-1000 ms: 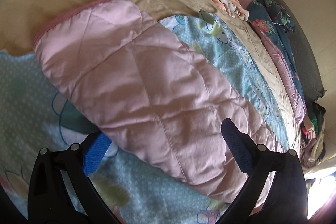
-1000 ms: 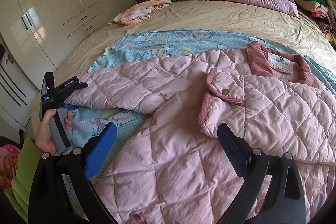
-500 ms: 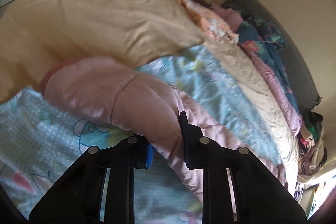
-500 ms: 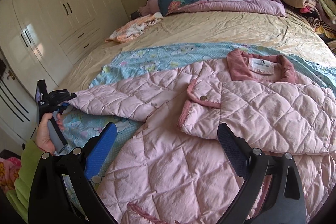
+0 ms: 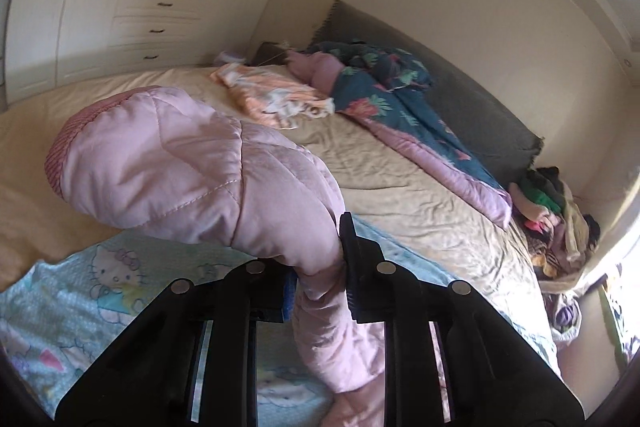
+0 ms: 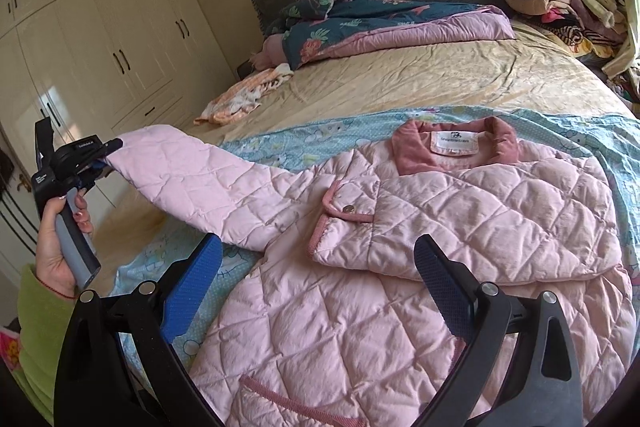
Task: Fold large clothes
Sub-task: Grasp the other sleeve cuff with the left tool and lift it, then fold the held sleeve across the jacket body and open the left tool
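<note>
With the left tool (image 6: 106,153) clamped on the sleeve (image 6: 200,183), the jacket (image 6: 460,211) body lies to its right, nearer the wide-open, empty right tool (image 6: 316,287).

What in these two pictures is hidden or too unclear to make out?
- Collar label on the pink jacket: right view, print too small to read.
- Left gripper blue pad: left view, mostly covered by the pinched sleeve.
- Jacket hem: right view, cut off by the bottom edge and the right gripper.

both wrist views face headboard (image 5: 460,75); share bed (image 6: 440,75), jacket (image 6: 360,307).
</note>
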A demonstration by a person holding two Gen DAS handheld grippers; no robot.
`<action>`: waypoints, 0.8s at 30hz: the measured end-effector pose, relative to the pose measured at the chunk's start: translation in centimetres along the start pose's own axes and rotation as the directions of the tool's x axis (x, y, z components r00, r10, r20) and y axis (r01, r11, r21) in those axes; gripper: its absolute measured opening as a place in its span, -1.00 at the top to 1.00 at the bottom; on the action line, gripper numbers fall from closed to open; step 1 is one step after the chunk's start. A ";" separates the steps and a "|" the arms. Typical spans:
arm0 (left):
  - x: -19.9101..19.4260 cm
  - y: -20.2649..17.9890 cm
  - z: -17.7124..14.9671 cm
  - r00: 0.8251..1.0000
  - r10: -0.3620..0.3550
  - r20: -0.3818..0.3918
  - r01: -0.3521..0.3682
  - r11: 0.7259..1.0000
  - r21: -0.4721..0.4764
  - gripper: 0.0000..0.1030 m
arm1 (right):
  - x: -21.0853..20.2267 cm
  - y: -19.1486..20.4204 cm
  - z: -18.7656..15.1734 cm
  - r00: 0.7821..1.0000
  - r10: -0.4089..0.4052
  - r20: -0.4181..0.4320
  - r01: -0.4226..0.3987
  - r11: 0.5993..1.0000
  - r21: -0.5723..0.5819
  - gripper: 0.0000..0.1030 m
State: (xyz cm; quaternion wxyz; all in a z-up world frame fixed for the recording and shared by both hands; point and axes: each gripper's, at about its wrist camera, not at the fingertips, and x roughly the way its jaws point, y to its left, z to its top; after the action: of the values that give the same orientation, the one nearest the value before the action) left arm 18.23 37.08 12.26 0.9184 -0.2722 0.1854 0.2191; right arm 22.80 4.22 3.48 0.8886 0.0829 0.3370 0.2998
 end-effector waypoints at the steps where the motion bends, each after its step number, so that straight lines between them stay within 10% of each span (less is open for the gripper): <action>1: -0.3 -0.9 -0.1 1.000 -0.011 0.002 0.011 1.000 0.014 0.78 | -0.4 -0.3 0.0 1.000 0.001 0.006 -0.001 1.000 0.006 -0.86; 24: -1.7 -16.2 -6.7 0.982 -0.178 -0.061 0.188 0.929 0.319 0.80 | -7.1 -7.8 -0.6 0.996 -0.012 0.087 0.000 0.990 0.143 -0.86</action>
State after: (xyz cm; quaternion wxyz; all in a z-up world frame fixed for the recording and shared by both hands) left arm 23.49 20.47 14.58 0.9640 -0.1372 0.2069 0.0949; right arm 21.90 -6.31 4.23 0.8952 0.1585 0.3186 0.2683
